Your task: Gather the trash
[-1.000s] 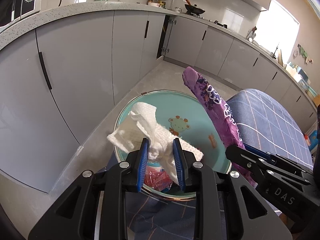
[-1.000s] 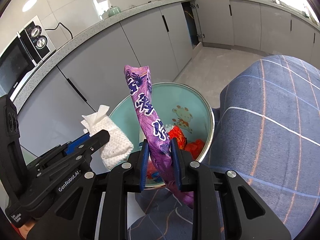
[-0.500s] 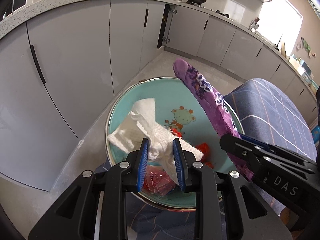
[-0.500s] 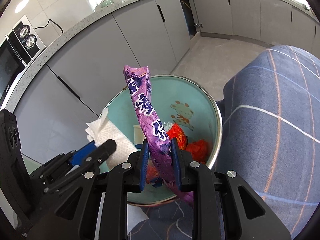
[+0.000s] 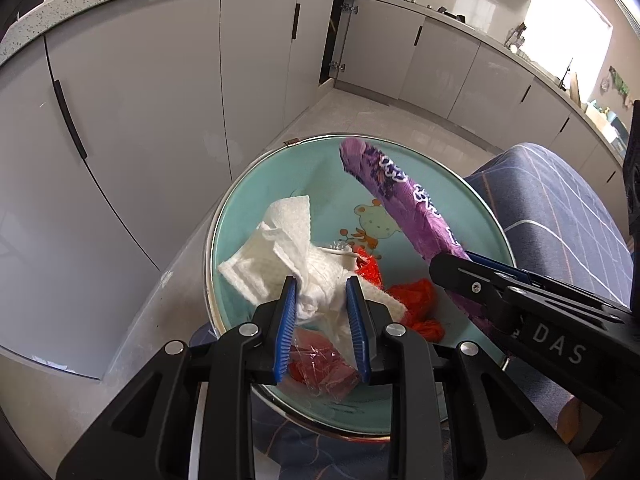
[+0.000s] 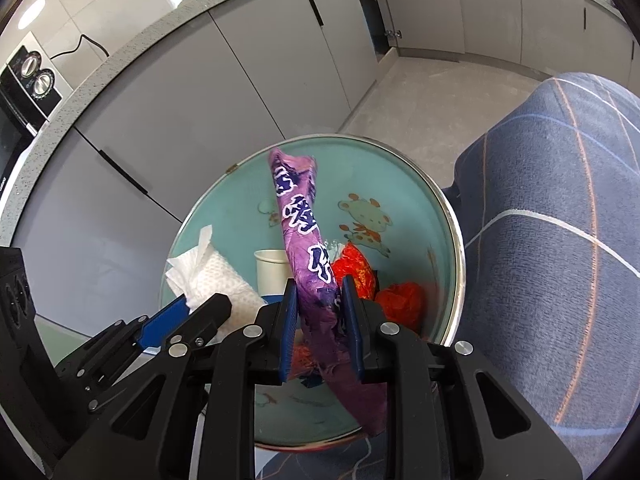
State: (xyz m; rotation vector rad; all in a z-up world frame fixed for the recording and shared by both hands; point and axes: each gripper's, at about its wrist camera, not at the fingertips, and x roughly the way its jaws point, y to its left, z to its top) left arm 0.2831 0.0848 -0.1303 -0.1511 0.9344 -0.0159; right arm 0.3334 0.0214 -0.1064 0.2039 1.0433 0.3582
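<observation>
Hanging over the bin, both tongs carry rubbish. The left tongs [image 5: 321,295] are nearly closed, pinching a crumpled paper towel [image 5: 288,252] by its bunched middle, its loose corners flopping out above the bin [image 5: 224,216]. The right tongs [image 6: 319,294] are clamped just as narrowly on a purple snack wrapper [image 6: 300,216], gripped low on its length so the top stands up over the opening. Below lie red plastic scraps [image 6: 400,300] and a white paper cup [image 6: 272,272]. Both pieces look feather-light and soft; the towel should fall limply, while the slick, crinkly wrapper could slide or cling to the pads, so a hold near its middle seems safest. A blue checked cloth [image 6: 560,240] lies beside the bin, cabinets [image 5: 140,100] behind.
</observation>
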